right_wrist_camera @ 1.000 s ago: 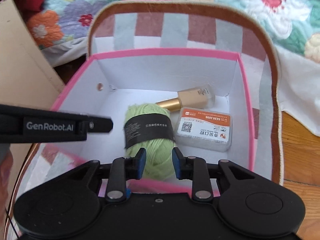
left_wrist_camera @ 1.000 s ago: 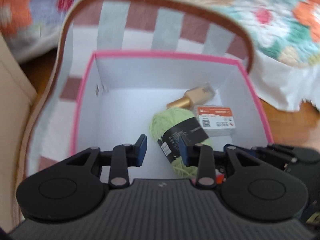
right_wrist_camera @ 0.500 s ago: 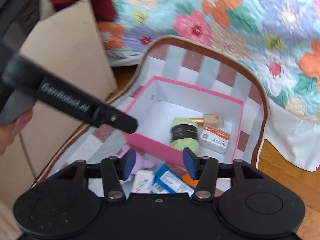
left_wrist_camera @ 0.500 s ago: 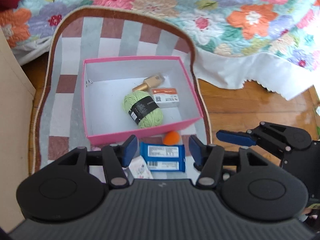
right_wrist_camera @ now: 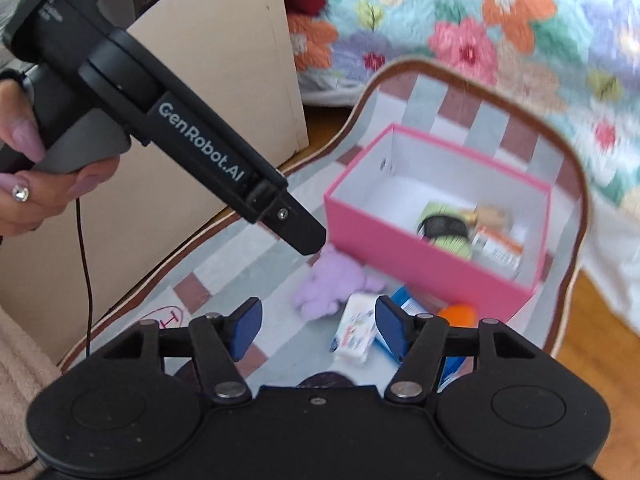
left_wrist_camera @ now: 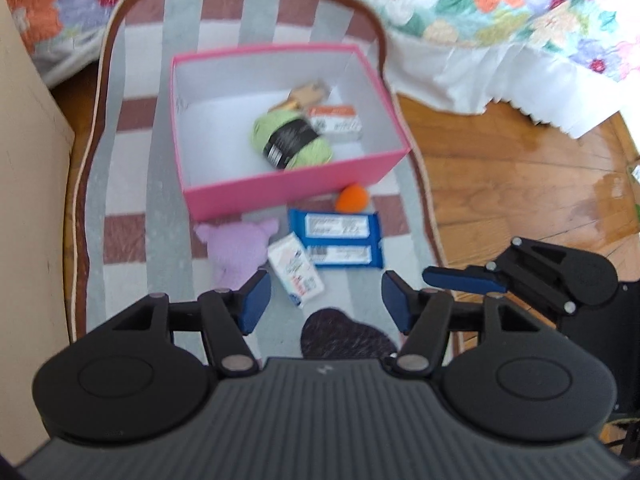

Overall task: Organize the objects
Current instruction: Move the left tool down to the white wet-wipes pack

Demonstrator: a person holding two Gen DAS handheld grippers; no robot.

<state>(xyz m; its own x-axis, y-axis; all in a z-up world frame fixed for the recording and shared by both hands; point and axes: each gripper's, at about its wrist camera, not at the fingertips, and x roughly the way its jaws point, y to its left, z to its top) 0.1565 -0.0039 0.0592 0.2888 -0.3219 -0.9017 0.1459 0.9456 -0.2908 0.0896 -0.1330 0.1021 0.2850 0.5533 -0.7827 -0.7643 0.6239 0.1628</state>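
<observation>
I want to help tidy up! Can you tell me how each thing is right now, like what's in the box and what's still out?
Box: open, no lid.
Yarn: in the box.
Bottle: in the box, lying down.
White case: in the box.
Orange ball: out, by the box.
Blue packs: out, flat.
Purple plush: out.
Small carton: out, lying down.
Left gripper: opening, empty.
Right gripper: opening, empty.

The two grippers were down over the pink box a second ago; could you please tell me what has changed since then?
Both grippers have pulled up and back from the box. The left gripper and right gripper are opening, nothing between their jaws. The plush, carton, blue packs and orange ball have come into view. The yarn, bottle and small case stayed in the box.
</observation>
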